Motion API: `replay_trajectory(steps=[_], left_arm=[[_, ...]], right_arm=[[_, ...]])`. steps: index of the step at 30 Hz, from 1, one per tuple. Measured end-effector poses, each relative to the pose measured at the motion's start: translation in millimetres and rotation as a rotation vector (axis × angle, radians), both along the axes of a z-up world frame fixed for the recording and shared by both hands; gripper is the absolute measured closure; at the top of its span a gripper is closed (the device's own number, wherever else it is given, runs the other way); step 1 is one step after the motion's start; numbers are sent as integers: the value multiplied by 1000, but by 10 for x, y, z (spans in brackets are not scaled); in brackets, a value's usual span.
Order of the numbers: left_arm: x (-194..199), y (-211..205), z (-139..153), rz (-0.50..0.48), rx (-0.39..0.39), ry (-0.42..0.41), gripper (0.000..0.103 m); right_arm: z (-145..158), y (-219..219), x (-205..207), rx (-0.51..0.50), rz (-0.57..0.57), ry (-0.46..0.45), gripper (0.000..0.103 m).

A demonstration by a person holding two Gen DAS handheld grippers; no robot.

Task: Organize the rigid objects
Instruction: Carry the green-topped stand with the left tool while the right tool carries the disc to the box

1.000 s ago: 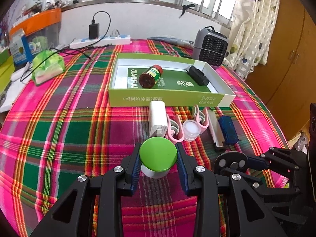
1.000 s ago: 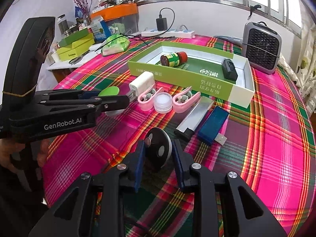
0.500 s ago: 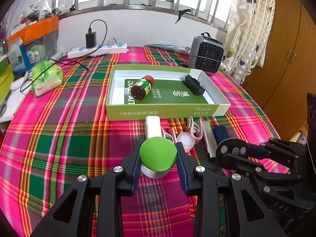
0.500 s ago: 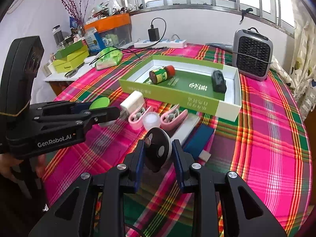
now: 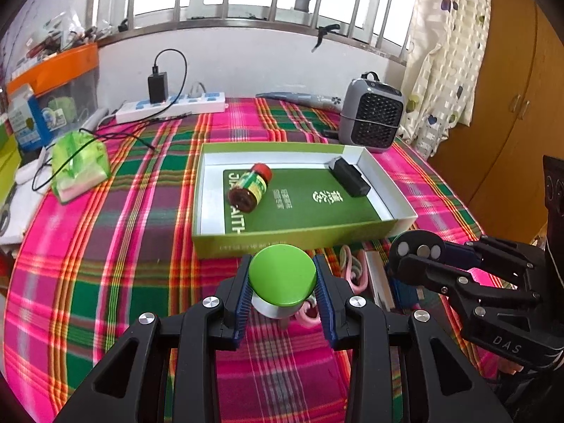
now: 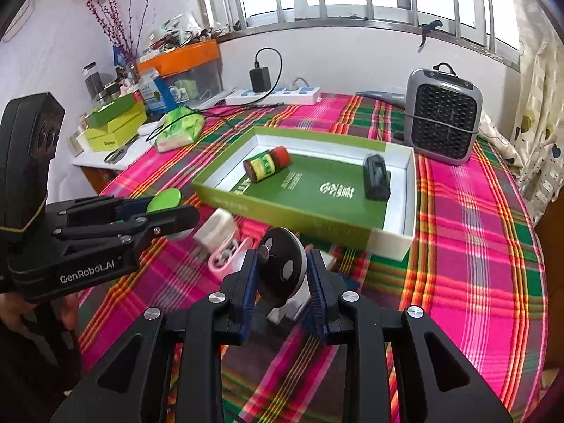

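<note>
1. The left gripper (image 5: 282, 282) is clenched on a green-lidded jar (image 5: 282, 275), pinching it by the sides of its lid, with the silvery body showing below. The jar is held above the plaid-covered counter (image 5: 105, 246), just in front of the near wall of the green box (image 5: 299, 238).
2. The right gripper (image 6: 282, 278) is clenched on a black round disc (image 6: 280, 271), held on edge between its blue pads; small pale spots show on the disc's face. It hangs above the counter, near the box's front corner.
3. Inside the open box lie a brown bottle with a red cap (image 5: 251, 188), on its side at the left, and a small black block (image 5: 349, 177) at the right end, well apart from each other.
4. On the counter in front of the box sit a white charger plug (image 6: 215, 229), a pink case (image 6: 227, 255) beside it, and a silver bar (image 5: 379, 282) with a blue item just beyond it.
5. A grey fan heater (image 6: 442, 114) stands behind the box, near the window side, and a white power strip (image 5: 172, 107) lies along the wall.
</note>
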State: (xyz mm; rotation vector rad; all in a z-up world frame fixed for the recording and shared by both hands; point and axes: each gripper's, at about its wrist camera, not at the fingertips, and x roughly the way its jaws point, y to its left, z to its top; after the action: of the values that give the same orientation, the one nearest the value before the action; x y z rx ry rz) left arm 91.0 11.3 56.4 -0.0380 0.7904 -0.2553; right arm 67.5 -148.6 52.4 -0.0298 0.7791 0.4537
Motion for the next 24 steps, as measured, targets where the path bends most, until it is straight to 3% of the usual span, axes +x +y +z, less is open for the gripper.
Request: replay_trajectory(steps=[24], left_arm=[[741, 57, 81, 16, -9, 1, 71]], right_arm=[[46, 23, 795, -27, -39, 21, 74]])
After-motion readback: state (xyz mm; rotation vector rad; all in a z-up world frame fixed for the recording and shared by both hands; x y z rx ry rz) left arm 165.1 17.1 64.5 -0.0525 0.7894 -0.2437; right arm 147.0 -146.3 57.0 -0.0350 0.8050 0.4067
